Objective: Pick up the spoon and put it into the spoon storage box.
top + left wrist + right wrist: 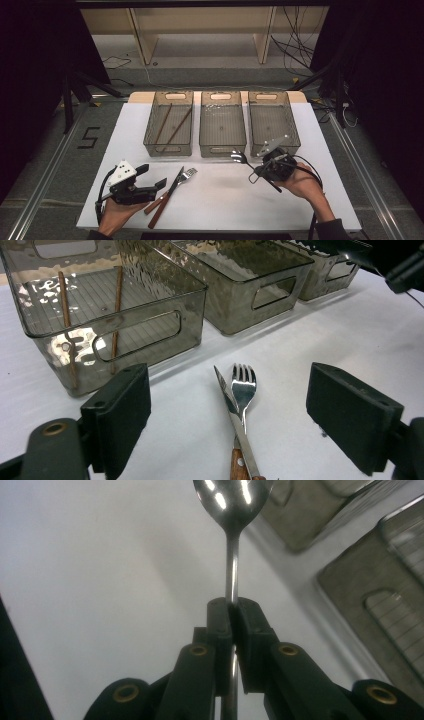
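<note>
My right gripper point(257, 173) point(232, 605) is shut on the thin stem of a shiny metal spoon point(240, 158) point(232, 500), held above the white table just in front of the bins. The spoon's bowl points away from the jaws, toward the middle bin point(222, 150). At the lower left, my left gripper point(152, 176) point(227, 372) rests open, with nothing between its pads. Ahead of it lie a fork point(188, 174) point(243, 385) and a knife point(176, 181) point(231, 402) with wooden handles, side by side on the table.
Three smoky clear bins stand in a row at the back of the white table point(220, 200). The left bin point(168, 148) point(150, 305) holds two brown chopsticks point(163, 122) point(118, 305). The right bin point(274, 95) sits just behind my right gripper.
</note>
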Demonstrator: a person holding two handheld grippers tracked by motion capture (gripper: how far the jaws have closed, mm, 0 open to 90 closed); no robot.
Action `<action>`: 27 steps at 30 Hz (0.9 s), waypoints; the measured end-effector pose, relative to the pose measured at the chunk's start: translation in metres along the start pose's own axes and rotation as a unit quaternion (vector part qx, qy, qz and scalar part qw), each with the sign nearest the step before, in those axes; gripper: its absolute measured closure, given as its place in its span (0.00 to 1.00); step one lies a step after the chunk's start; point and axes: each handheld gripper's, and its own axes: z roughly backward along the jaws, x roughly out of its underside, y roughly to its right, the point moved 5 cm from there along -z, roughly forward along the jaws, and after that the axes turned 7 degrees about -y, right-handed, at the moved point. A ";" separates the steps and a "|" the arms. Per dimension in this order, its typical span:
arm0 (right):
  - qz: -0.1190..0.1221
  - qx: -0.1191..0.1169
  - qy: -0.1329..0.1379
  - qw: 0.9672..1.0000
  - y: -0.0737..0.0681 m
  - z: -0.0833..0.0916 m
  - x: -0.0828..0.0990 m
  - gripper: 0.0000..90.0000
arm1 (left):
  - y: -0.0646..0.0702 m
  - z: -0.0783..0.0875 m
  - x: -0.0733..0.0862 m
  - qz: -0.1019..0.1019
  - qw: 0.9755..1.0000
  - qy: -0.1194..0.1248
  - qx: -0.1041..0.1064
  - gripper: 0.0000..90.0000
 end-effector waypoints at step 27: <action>-0.098 0.012 0.109 0.989 0.040 0.006 -0.096 0.95 | -0.001 0.001 0.000 0.006 1.000 0.006 0.005 0.18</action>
